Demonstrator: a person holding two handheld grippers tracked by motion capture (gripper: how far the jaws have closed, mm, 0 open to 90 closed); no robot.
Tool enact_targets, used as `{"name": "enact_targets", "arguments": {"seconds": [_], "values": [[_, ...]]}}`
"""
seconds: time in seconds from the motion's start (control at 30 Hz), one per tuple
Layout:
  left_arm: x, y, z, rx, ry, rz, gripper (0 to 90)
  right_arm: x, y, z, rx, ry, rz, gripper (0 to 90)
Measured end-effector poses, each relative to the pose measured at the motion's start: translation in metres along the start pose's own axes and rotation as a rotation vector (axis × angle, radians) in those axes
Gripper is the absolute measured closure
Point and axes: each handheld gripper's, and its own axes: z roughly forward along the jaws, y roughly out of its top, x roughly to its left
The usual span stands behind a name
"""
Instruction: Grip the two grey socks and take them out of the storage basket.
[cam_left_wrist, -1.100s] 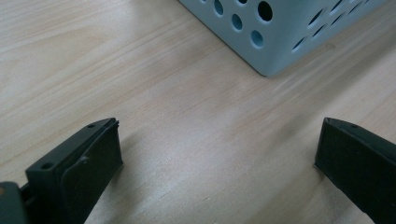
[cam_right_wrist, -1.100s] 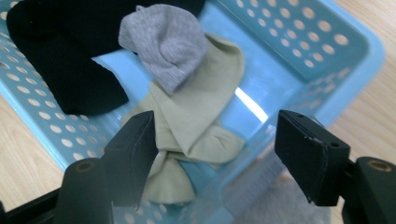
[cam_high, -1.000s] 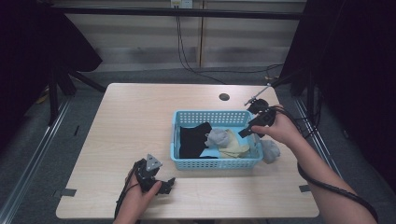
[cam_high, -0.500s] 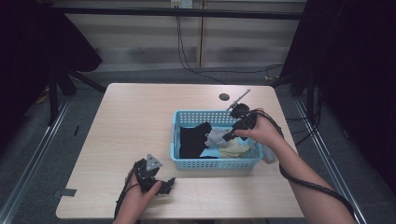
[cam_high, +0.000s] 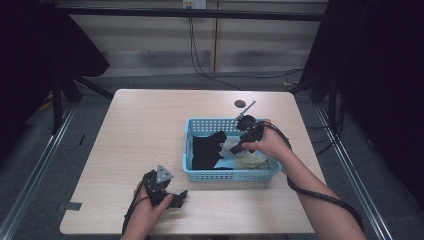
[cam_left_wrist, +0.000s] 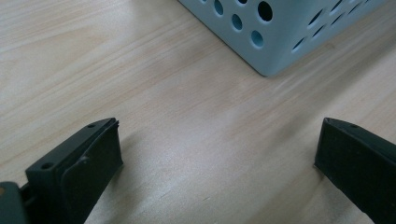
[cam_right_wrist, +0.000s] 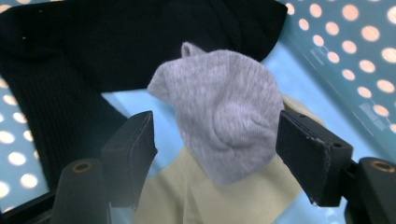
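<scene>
A light blue perforated basket (cam_high: 232, 175) stands on the right half of the wooden table (cam_high: 145, 130). Inside it lie a black cloth (cam_high: 205, 147), a grey sock (cam_high: 229, 146) and a pale yellow cloth (cam_high: 252, 160). My right gripper (cam_high: 237, 149) reaches down into the basket. In the right gripper view its jaws stand open (cam_right_wrist: 215, 126) on either side of the bunched grey sock (cam_right_wrist: 224, 121), with a gap at the left jaw. The sock rests on the yellow cloth (cam_right_wrist: 196, 196) beside the black cloth (cam_right_wrist: 93, 56). My left gripper (cam_high: 177, 196) rests open on the table (cam_left_wrist: 217, 154), just before the basket's corner (cam_left_wrist: 280, 42).
A small dark round hole (cam_high: 240, 104) sits in the table behind the basket. A strip of grey tape (cam_high: 73, 205) lies at the front left corner. Bare tabletop stretches to the left of the basket. The right gripper's cable runs back along the forearm.
My right gripper has moved left and down from the basket's right rim into the basket, over the grey sock. The left gripper has stayed where it was.
</scene>
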Motion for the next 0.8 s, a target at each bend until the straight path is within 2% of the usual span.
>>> {"name": "enact_targets", "arguments": {"seconds": [0.17,0.33,0.37,0.4,0.43,0.47,0.5,0.53,0.57,0.6,0.63,0.8], "values": [[0.0,0.0,0.0,0.0,-0.001,0.0,0.0,0.002,0.006,0.011,0.01,0.001,-0.021,28.4],[0.0,0.0,0.0,0.001,-0.004,0.003,0.0,0.005,0.009,0.026,0.014,-0.012,-0.044,32.4],[0.001,0.0,0.0,0.001,-0.006,0.004,0.0,0.006,0.009,0.032,0.034,-0.023,-0.057,37.4],[0.001,0.0,0.0,0.001,-0.005,0.004,0.0,0.006,0.009,0.032,0.034,-0.023,-0.057,37.4],[0.001,0.0,0.0,0.0,-0.009,0.009,0.0,0.006,0.009,0.037,0.04,-0.042,-0.075,51.1],[0.001,0.0,0.0,0.0,-0.009,0.009,0.0,0.006,0.009,0.037,0.04,-0.042,-0.075,51.1],[0.002,0.0,-0.001,0.006,-0.01,0.018,0.0,0.006,0.008,0.038,0.053,-0.029,-0.069,67.8],[0.002,0.0,-0.001,0.007,-0.01,0.018,0.0,0.006,0.008,0.038,0.053,-0.029,-0.069,67.8],[0.002,0.0,-0.001,0.007,-0.01,0.019,0.0,0.005,0.007,0.037,0.051,-0.005,-0.075,75.5],[0.002,0.0,-0.001,0.007,-0.01,0.019,0.0,0.005,0.007,0.037,0.051,-0.005,-0.075,75.5],[0.002,0.0,-0.001,0.007,-0.01,0.019,0.0,0.005,0.007,0.034,0.061,0.008,-0.076,79.3],[0.001,0.0,0.0,0.0,-0.007,0.006,0.0,0.005,0.007,0.025,0.074,0.019,-0.077,79.9]]}}
